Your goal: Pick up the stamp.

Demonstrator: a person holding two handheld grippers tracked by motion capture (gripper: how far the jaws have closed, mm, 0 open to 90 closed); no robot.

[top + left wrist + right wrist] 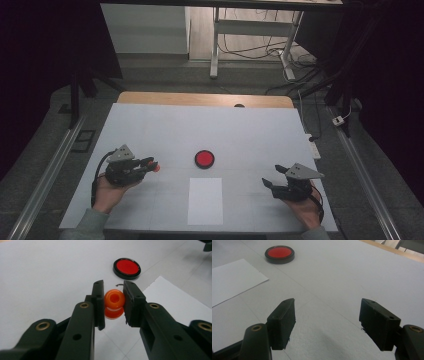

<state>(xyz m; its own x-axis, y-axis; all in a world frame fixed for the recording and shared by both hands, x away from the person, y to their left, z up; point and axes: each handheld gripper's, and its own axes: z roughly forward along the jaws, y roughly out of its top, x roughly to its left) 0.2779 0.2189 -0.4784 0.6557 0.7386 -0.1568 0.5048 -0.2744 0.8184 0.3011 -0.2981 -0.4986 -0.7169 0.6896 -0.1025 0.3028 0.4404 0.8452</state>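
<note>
My left gripper [151,164] [113,302] is shut on a small orange ring-shaped bead [114,303] [156,167], held just above the white table at the left. A round red disc with a black rim [204,159] [126,268] [279,254] lies at the table's middle, to the right of that gripper. A white sheet of paper [205,201] [175,305] [232,280] lies in front of the disc. My right gripper [272,176] [327,322] stands open over bare table at the right, nothing between its jaws.
The white board [165,125] rests on a wooden table whose far edge [205,98] shows. A small dark object [239,105] sits at that far edge. Beyond are desk legs [215,50] and cables on the floor. Metal rails [50,175] run along both sides.
</note>
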